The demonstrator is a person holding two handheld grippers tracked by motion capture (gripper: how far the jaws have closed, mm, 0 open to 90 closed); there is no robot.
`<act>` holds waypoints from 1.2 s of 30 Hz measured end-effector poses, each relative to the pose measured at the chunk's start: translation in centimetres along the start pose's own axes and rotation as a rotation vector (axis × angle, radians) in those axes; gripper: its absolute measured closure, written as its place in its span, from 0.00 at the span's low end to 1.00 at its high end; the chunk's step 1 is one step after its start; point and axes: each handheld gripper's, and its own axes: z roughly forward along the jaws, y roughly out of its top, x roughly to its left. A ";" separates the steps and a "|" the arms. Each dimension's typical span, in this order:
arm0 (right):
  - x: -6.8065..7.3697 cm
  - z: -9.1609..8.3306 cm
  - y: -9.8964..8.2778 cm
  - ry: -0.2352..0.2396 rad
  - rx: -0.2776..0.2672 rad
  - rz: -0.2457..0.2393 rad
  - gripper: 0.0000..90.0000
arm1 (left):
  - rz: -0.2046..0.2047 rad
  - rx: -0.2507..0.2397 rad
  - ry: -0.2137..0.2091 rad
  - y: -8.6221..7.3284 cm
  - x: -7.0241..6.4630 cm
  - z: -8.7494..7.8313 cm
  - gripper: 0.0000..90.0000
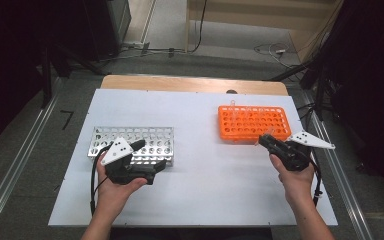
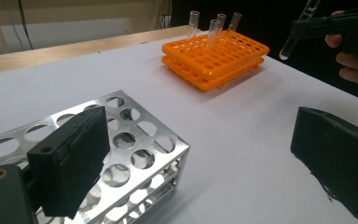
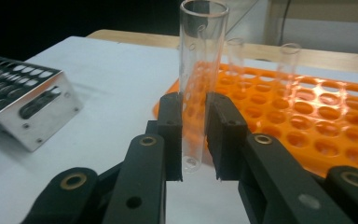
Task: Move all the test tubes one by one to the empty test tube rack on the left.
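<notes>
The metal rack (image 1: pixel 132 145) holds no tubes yet, so the transfer looks barely begun. Just in front of it, the left claw (image 1: pixel 150 172) hovers wide open and empty. Well to its right, the right claw (image 3: pixel 193 140) pinches one glass tube (image 3: pixel 200 79) upright before the orange rack (image 1: pixel 252 121), where three tubes (image 2: pixel 214 28) wait.

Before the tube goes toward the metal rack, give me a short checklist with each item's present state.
1. Glass test tube clamped between the right gripper pads: ok.
2. Tube lifted free of the orange rack: ok.
3. Left gripper open, holding nothing: ok.
4. Metal rack holes near the left gripper free: ok.
5. White table bare between the two racks: ok.
6. Tube free of cracks: cannot tell.
</notes>
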 end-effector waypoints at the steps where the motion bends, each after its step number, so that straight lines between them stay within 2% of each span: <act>1: 0.2 0.0 -0.1 0.018 -0.001 0.007 0.82 | 0.003 0.004 -0.001 0.2 -0.2 0.2 0.05; 11: 2.9 1.2 -1.0 0.093 0.041 -0.028 0.82 | 0.018 0.060 -0.017 2.8 -2.4 3.0 0.14; 16: 4.4 1.8 -1.2 0.126 0.054 -0.066 0.82 | 0.034 0.083 -0.030 3.3 -2.6 4.2 0.16; 19: 5.4 2.1 -1.3 0.134 0.059 -0.099 0.82 | 0.020 0.094 -0.037 3.2 -2.5 4.4 0.17; 27: 8.1 2.8 -1.7 0.156 0.075 -0.185 0.82 | 0.038 0.127 -0.055 3.2 -3.7 5.0 0.26; 31: 9.4 3.1 -2.0 0.151 0.082 -0.244 0.82 | 0.062 0.138 -0.101 2.8 -4.7 5.4 0.33; 34: 10.1 3.3 -2.2 0.135 0.089 -0.295 0.82 | 0.067 0.144 -0.113 2.7 -5.1 5.7 0.39; 35: 10.1 3.3 -2.2 0.135 0.089 -0.295 0.82 | 0.069 0.146 -0.118 2.7 -5.2 5.8 0.39; 36: 10.6 3.4 -2.4 0.127 0.096 -0.320 0.82 | 0.068 0.141 -0.129 2.7 -5.5 5.9 0.43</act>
